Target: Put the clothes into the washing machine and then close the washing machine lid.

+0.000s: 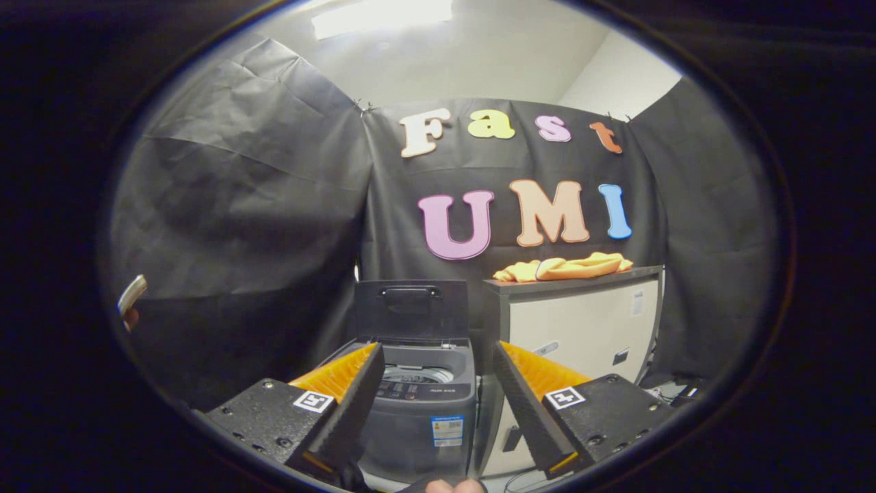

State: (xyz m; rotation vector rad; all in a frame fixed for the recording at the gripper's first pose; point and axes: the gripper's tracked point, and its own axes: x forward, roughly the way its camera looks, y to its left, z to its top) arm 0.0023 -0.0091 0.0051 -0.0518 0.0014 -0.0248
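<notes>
A small grey top-loading washing machine (423, 404) stands ahead of me, seen between my fingers. Its lid (410, 309) is raised upright at the back and the drum opening (417, 374) shows. Yellow and orange clothes (564, 267) lie in a heap on top of a white cabinet (582, 329) to the right of the machine, well beyond my fingers. My gripper (436, 352) is open, with nothing between its fingers, and it is some way short of both the machine and the clothes.
The cabinet stands close against the machine's right side, its dark top (575, 281) higher than the machine. Black cloth walls (239, 205) close in the booth behind and at both sides. Cables (674, 394) lie on the floor at the right.
</notes>
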